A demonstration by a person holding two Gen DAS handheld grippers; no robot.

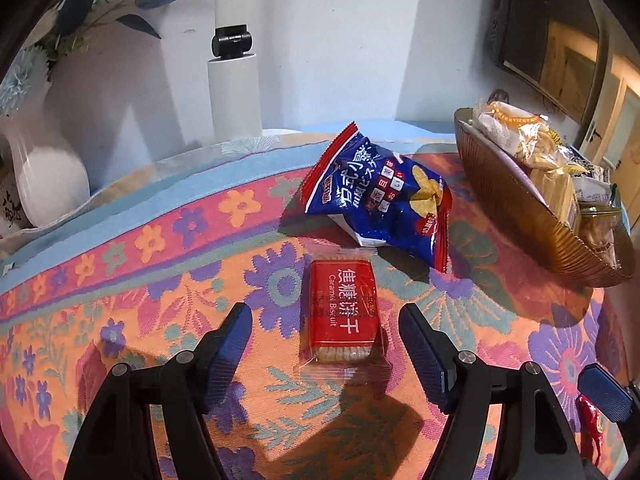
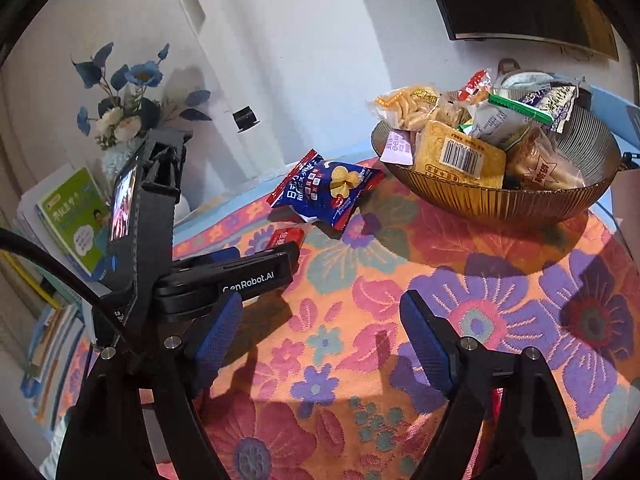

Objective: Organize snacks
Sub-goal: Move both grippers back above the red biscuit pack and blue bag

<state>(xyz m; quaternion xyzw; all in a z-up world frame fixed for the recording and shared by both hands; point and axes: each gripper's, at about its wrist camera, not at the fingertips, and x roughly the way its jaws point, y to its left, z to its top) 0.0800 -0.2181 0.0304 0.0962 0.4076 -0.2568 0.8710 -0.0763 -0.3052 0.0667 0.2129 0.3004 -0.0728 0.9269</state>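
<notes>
— Biscuit pack (image 1: pixel 340 312) lies on the table at frame centre, between the left hand-held gripper (image 1: pixel 325 344)'s spread jaws; right hand-held gripper (image 2: pixel 322 338) gapes empty.
— Slippery wrapper could squirt out when they close.

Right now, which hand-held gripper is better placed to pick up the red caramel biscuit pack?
Left hand-held gripper: its open jaws frame the caramel biscuit pack. The right hand-held gripper faces bare tablecloth.
</notes>
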